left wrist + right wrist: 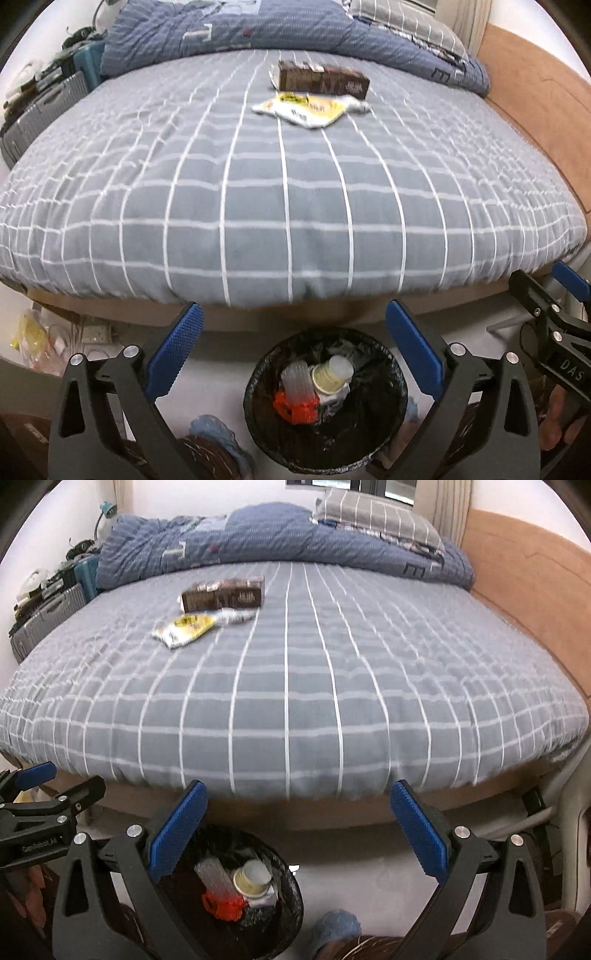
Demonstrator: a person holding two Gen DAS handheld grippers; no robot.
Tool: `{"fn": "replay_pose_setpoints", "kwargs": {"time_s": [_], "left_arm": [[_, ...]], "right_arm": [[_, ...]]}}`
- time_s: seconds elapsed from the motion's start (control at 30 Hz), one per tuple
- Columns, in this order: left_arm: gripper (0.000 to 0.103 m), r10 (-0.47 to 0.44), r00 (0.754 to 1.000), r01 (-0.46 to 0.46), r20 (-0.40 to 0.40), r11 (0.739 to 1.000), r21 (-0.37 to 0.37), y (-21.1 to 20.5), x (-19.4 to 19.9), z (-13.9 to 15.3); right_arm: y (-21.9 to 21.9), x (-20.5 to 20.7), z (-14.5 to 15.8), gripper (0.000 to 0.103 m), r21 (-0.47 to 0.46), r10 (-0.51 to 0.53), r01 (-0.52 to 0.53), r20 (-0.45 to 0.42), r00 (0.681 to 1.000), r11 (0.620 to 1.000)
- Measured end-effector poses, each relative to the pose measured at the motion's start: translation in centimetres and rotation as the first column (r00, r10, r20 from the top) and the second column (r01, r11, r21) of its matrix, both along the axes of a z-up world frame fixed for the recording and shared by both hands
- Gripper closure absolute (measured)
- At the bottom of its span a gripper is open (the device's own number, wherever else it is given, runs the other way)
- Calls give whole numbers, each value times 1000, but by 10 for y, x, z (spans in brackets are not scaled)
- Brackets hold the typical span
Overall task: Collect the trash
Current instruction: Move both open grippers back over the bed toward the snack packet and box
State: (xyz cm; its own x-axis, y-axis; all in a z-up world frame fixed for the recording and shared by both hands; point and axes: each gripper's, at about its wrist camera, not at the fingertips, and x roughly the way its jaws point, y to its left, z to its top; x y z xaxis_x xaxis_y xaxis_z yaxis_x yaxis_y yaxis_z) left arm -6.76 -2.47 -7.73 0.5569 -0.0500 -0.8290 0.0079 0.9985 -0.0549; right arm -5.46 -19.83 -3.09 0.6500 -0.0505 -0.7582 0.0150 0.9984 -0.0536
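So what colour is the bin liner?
Black bin liner; clearest in the left wrist view.

The right gripper (pixel 554 317), seen from the left wrist camera beside the lined trash bin (pixel 258 413), carries the white letters "DAS" on its black body. From the right wrist camera the left gripper (pixel 44 794), on the bin's other side, reads "GenRobot.AI". The brown box (pixel 323 81) and yellow-and-white wrapper (pixel 310 109) on the bed beyond the bin bear print too blurred to read.
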Motion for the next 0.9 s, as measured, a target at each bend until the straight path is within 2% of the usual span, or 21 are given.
{"fn": "replay_pose_setpoints", "kwargs": {"time_s": [0.23, 0.47, 0.67, 0.9], "left_arm": [[6, 8, 999, -8, 52, 1000, -3, 8, 27, 25], [6, 15, 996, -13, 83, 1000, -21, 11, 85, 44], [6, -6, 996, 6, 90, 1000, 1, 4, 139, 41], [6, -4, 1000, 5, 30, 1000, -25, 0, 207, 19]], "right_arm": [[4, 25, 24, 8, 0, -7, 7, 64, 998, 1000], [6, 70, 44, 8, -1, 7, -7, 120, 993, 1000], [9, 113, 46, 8, -11, 45, -44, 126, 991, 999], [3, 163, 36, 8, -20, 59, -58, 101, 993, 998]]}}
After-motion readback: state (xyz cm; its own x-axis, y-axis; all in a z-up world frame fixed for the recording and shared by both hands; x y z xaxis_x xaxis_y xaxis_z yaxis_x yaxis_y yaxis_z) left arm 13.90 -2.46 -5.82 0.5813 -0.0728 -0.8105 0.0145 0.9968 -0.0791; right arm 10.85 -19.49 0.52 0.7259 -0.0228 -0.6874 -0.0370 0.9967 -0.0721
